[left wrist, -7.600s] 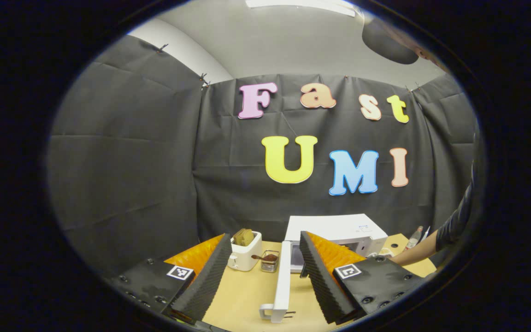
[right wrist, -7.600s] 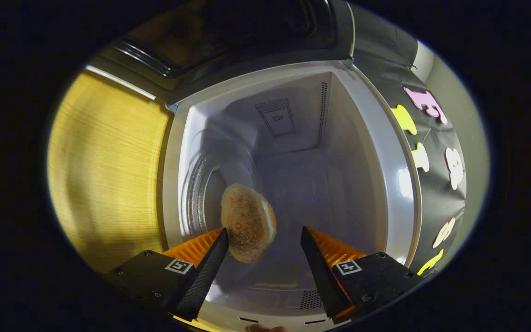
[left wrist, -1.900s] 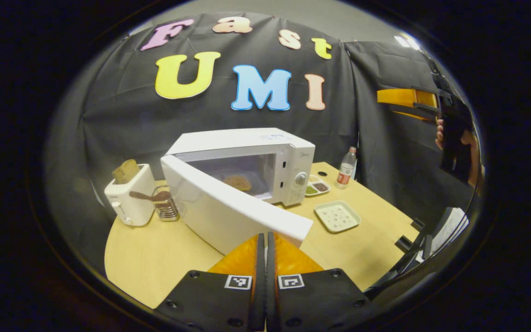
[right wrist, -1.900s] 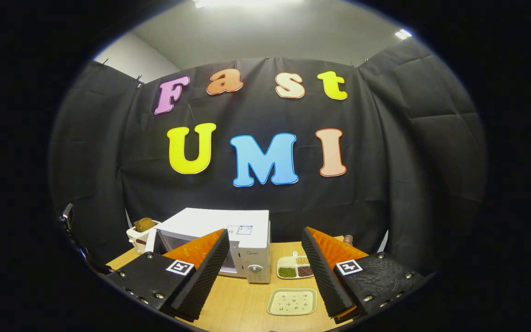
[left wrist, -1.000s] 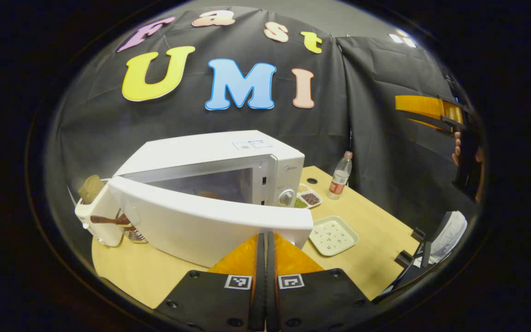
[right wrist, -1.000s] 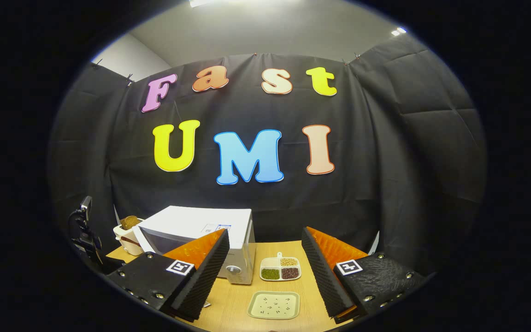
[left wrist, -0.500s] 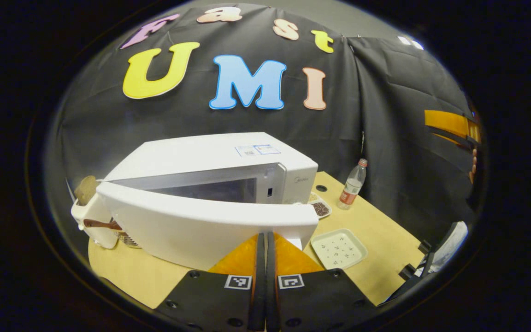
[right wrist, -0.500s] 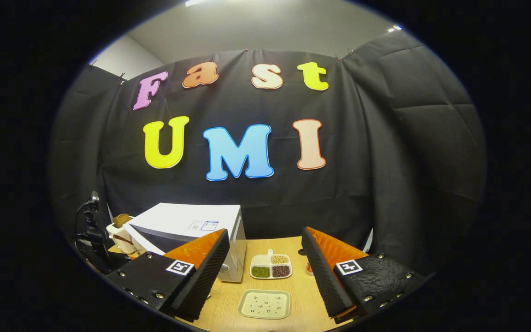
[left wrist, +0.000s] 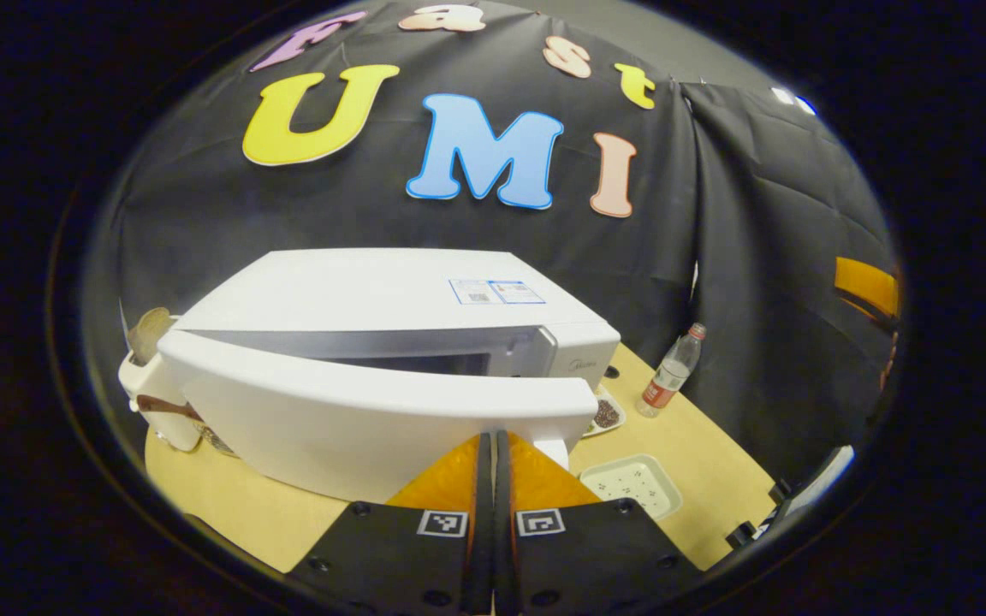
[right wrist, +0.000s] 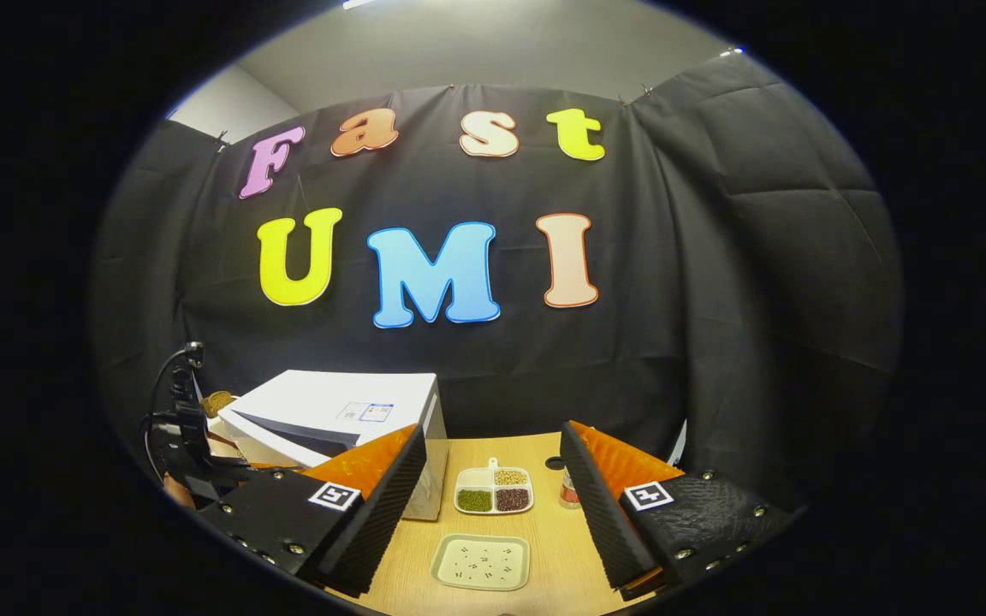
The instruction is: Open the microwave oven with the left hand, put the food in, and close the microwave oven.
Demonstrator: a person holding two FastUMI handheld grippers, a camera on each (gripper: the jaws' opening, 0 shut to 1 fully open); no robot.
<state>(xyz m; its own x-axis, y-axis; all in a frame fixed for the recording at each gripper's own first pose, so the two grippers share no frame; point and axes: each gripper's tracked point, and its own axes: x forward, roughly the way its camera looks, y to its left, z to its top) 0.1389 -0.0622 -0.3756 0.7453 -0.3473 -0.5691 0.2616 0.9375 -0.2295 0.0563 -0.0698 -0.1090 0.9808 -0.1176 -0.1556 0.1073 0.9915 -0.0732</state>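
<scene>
Left gripper view: left gripper (left wrist: 494, 445), fingers pressed together, pushes microwave door (left wrist: 373, 419); tips could slip off its edge, leaving it ajar. Right gripper (right wrist: 490, 466) gapes wide, empty.

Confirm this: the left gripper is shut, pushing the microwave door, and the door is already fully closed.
Not quite. In the left gripper view the left gripper is shut against the microwave door, but the door is still ajar: a gap remains between it and the microwave body.

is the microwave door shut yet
Not yet: the door stands slightly ajar, a narrow gap showing between it and the microwave, with the closed left gripper against it.
</scene>
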